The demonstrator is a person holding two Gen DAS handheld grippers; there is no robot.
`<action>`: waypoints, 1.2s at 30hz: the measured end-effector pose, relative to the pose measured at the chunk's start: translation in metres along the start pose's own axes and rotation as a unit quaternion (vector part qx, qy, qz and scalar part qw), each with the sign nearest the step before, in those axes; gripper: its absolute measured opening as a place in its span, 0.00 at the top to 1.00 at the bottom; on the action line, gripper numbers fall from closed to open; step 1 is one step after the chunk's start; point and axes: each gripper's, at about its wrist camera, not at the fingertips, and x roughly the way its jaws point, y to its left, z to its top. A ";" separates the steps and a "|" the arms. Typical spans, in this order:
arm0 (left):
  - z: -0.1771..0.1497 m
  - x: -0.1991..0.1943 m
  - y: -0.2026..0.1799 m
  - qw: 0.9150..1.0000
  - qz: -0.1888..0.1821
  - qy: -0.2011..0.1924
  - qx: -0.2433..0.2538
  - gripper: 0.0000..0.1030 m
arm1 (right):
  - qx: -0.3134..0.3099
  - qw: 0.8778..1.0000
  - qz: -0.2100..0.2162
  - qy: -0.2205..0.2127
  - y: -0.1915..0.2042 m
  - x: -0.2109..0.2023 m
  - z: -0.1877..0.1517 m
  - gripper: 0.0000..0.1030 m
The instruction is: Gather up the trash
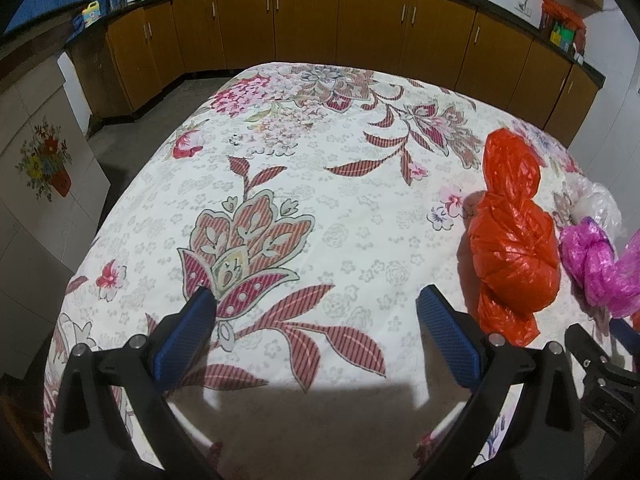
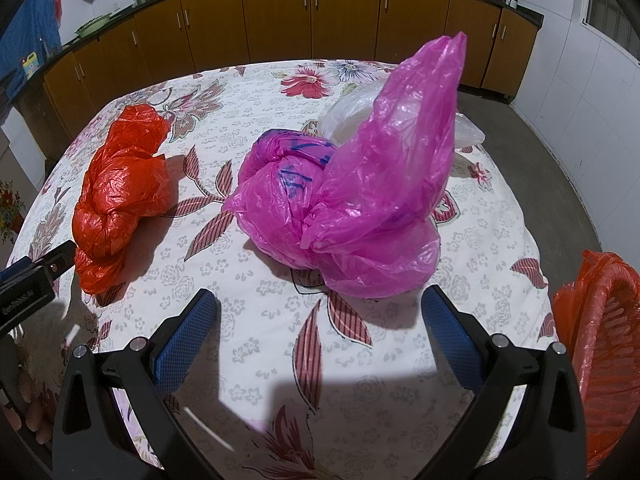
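Over the tablecloth (image 1: 320, 200), both grippers gape empty

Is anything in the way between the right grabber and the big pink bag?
No. The right gripper is open, and only bare flowered tablecloth lies between its fingers and the pink bag just ahead.

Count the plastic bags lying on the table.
3: orange bag at left, pink bag in the middle, clear bag behind it. More may hide behind the pink one.
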 end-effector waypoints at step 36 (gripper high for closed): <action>0.018 -0.050 0.035 0.997 0.031 -0.063 -0.017 0.04 | -0.025 0.999 0.017 0.010 -0.005 -0.003 -0.003 0.02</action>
